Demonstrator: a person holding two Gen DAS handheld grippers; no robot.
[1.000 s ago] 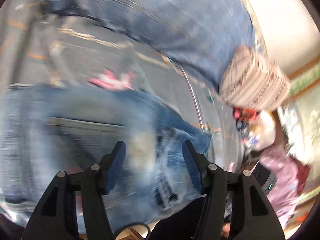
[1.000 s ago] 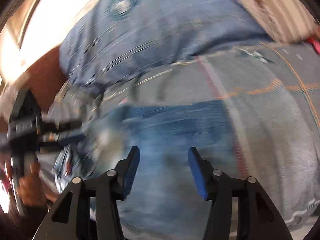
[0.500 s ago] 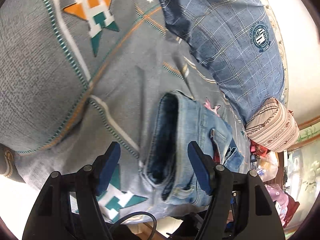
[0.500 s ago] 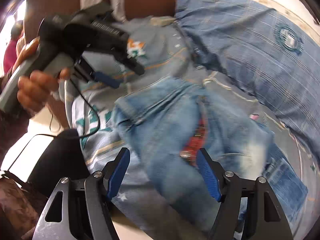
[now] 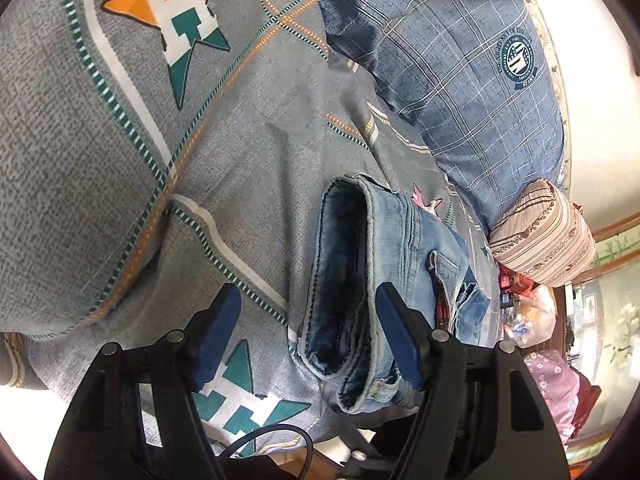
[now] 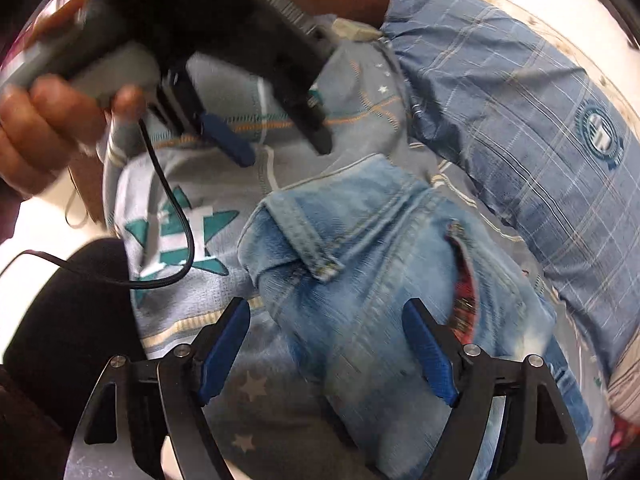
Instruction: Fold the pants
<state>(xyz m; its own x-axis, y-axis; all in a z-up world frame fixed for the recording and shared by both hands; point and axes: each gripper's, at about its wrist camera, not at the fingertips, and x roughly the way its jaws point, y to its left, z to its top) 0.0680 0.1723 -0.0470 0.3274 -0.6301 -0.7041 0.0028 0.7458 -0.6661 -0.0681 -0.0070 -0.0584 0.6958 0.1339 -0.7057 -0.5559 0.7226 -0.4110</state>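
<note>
Folded jeans point(image 5: 384, 280) are lying on the star-print bedspread point(image 5: 120, 160) beside a plaid pillow point(image 5: 460, 64); left tongs point(image 5: 308, 336) and right tongs point(image 6: 328, 344) are hanging released, right having just widened.

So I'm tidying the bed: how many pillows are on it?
2: a blue plaid pillow at the bed's far edge, and a beige striped pillow at its end. Others may lie out of view.

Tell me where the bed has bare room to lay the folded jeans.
Free: the grey bedspread left of the jeans, between the orange star print and the teal star print. Crowded: the right side, where the blue checked pillow and striped cushion border the jeans, with clutter beyond.
</note>
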